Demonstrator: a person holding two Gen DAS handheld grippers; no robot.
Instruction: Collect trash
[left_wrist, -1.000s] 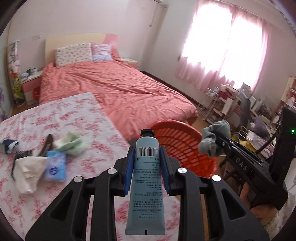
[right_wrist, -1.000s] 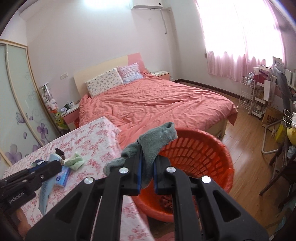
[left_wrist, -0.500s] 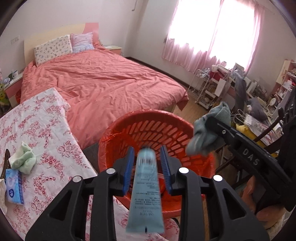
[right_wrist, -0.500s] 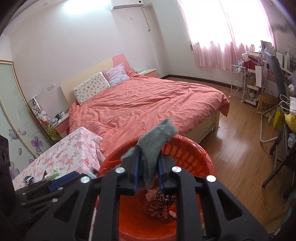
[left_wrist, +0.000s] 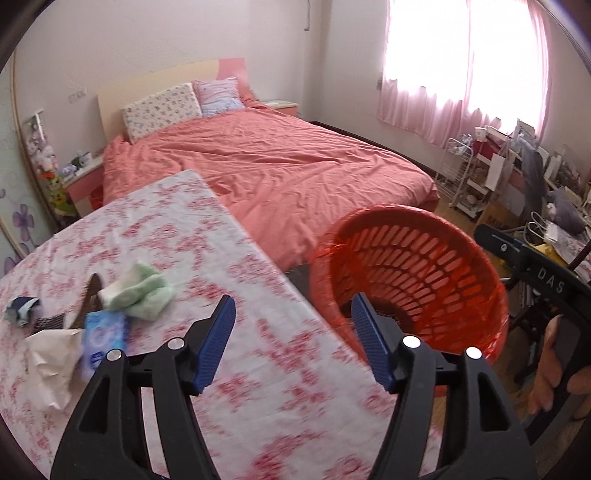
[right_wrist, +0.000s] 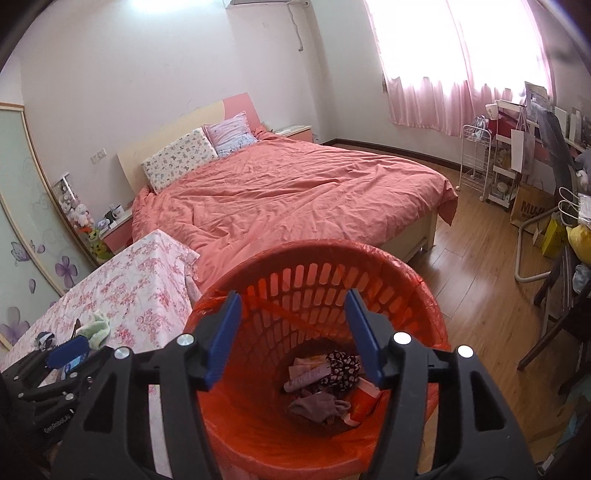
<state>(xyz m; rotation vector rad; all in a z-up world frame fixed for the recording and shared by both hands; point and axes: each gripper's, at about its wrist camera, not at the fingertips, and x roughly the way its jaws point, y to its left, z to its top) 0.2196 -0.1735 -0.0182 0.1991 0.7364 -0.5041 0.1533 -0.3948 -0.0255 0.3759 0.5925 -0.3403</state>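
Floral-clothed table (left_wrist: 229, 258) stands beside the pink bed (left_wrist: 280, 173).

Floral-clothed table (left_wrist: 229, 258) — green cloth (left_wrist: 138, 291), blue packet (left_wrist: 103, 338), tissue (left_wrist: 51, 365).

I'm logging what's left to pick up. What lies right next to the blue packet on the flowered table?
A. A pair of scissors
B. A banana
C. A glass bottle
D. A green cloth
D: a crumpled green cloth lies just beyond the blue packet on the flowered table.
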